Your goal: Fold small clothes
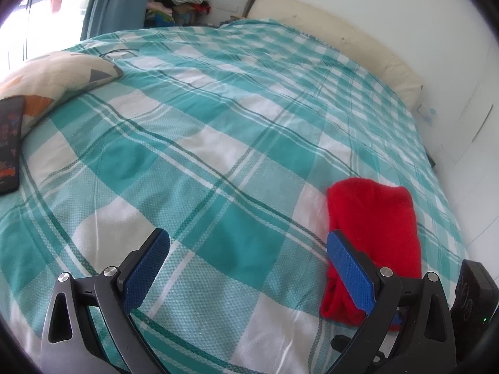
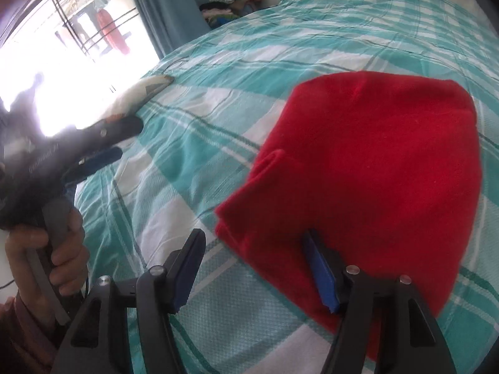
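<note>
The soft red fleece garment [image 2: 368, 180] lies flat, apparently already doubled, on the teal-and-white checked bed cover [image 1: 193, 162]. Judged light, limp and non-slip; best pinched at a corner or edge.

The left tool [image 1: 248, 265] stands apart, empty. The right tool [image 2: 252, 265] stands apart, one finger at the garment's near edge.

Only the left view shows the black phone [image 1: 11, 143]; only the right view shows the hand [image 2: 53, 243] gripping the left tool.
</note>
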Available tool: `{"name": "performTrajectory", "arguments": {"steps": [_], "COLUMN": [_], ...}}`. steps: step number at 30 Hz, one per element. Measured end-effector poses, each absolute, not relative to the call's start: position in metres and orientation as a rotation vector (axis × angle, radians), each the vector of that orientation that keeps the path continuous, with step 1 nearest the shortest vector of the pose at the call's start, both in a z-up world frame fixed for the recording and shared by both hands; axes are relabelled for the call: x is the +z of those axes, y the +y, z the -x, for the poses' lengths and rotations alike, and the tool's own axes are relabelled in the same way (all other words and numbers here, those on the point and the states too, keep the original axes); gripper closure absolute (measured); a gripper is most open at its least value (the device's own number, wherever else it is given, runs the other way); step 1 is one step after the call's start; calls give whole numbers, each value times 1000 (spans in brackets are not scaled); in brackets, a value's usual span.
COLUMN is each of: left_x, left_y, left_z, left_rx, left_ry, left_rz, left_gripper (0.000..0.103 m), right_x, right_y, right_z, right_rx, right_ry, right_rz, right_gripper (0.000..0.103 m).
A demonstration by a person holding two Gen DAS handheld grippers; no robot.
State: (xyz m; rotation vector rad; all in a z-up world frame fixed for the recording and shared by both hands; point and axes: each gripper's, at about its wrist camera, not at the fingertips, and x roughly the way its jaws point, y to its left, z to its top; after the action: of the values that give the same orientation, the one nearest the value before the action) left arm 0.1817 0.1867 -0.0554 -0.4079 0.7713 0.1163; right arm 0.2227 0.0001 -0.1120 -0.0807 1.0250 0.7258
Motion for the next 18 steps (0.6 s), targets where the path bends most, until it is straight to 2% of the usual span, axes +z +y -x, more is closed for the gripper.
{"name": "performTrajectory", "arguments": {"steps": [8,10,12,15,18], "left_x": [-55,-58,-70,-100,-109], "left_y": [148,132,118,105,98], "left_z": [-208,-233,-259,-288,-293], "left_rx": [-207,-236,-209,-191,-193], "left_ry": [874,943,1004,1126,1149], "left_rz": [473,448,405,367,316], "left_gripper": [2,2,2,2,2], "right_x": [-66,-59,-57,-69,-90], "right_y": [-53,-88,-125,-174,-192], "right_z": [-194,-199,-214,-248,-276], "right_rx": [683,588,472,368,362], "right_ry": [923,894,879,904,929], "right_rz": [57,10,-72,-296,-476], "right_gripper": [37,32,28,28,28]}}
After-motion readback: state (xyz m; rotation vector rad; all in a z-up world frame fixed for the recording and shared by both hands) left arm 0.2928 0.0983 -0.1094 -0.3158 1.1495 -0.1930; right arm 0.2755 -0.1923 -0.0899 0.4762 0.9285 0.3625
